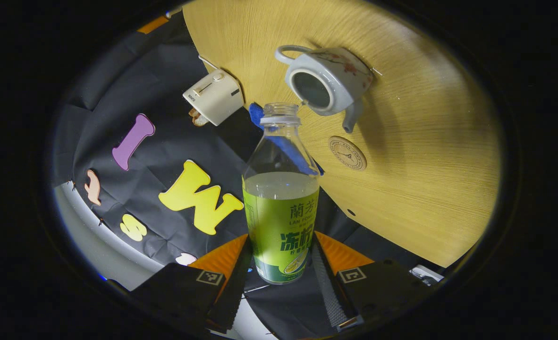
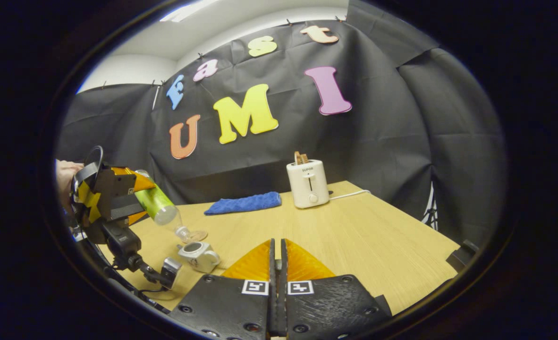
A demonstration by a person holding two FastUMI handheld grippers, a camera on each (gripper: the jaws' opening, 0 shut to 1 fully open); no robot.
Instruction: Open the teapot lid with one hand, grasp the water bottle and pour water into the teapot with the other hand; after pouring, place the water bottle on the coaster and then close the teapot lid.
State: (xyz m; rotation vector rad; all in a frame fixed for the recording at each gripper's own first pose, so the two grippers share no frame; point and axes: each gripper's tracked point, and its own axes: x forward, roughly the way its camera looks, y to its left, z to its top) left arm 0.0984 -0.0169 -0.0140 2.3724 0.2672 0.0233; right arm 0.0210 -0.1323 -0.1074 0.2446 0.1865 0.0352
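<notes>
My left gripper (image 1: 281, 278) pinches the bottle (image 1: 281, 208), one finger pressed on each side of its green label near the base. The bottle has no cap, and liquid fills it up to about the top of the label. Seen in the left gripper view, its open mouth points toward the teapot (image 1: 328, 85), which sits on the table (image 1: 425, 156) with its lid off, the round opening bare and dark inside. The bottle's mouth comes just beside the teapot's rim in this view; I cannot tell whether they touch. The round coaster (image 1: 348, 153) lies on the table near the teapot's spout, apart from it. A white toaster (image 1: 214, 97) stands toward the table's far edge, and a blue cloth (image 1: 283, 144) shows through and behind the clear neck of the bottle.

In the right gripper view, my left gripper (image 2: 118, 198) shows far off at the left with a hand (image 2: 66, 177) behind it, the bottle (image 2: 161, 208) tilted neck-down over the teapot (image 2: 198, 256). The cloth (image 2: 243, 203) and the toaster (image 2: 308, 183) rest farther back on the table (image 2: 378, 241).

My right gripper (image 2: 277, 264) has its fingers pressed together, with nothing visible between them. I cannot tell where the lid is.
</notes>
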